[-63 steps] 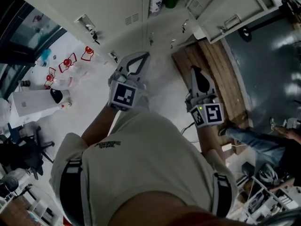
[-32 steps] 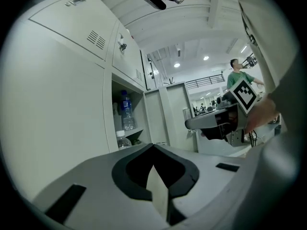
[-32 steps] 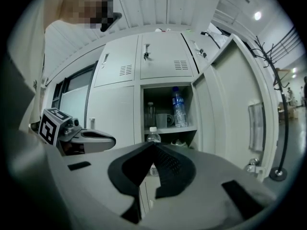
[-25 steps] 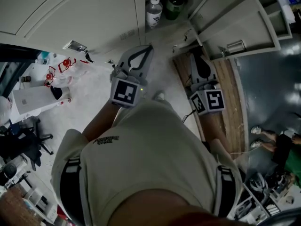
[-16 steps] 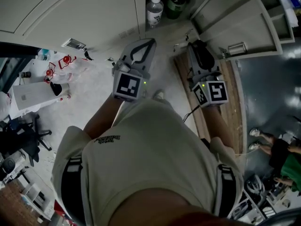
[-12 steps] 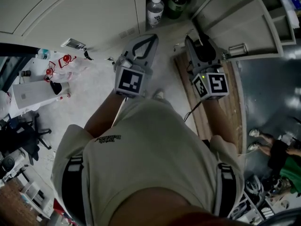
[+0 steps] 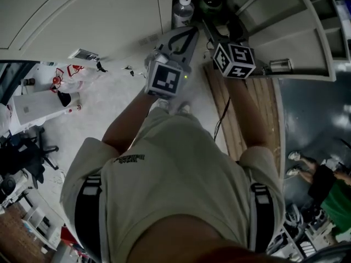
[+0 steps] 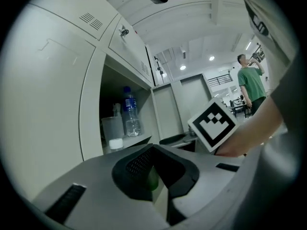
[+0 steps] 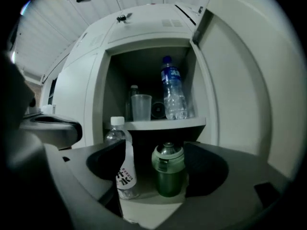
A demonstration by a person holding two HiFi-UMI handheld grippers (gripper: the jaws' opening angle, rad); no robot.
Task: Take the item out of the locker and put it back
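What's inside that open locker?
On the shelf: a clear cup and a blue-capped water bottle. Below it: a white-capped bottle and a green flask. The dark things behind the cup are too covered to identify.

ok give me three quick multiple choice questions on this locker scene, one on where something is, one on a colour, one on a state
1. Where does the green flask stand?
A. on a table
B. on the lower shelf, right of the white-capped bottle in the right gripper view
C. on the floor

2. What colour is the cap of the tall bottle on the upper shelf?
A. blue
B. red
C. white

3. How does the right claw stand?
A. shut on the white-capped bottle
B. shut on nothing
C. open

Key:
1 B, the two stand side by side under the upper shelf.
2 A, the cap is blue above the clear body.
3 C, its jaws stand wide apart, having just been opening; the green flask shows in the gap, but no pad touches it.
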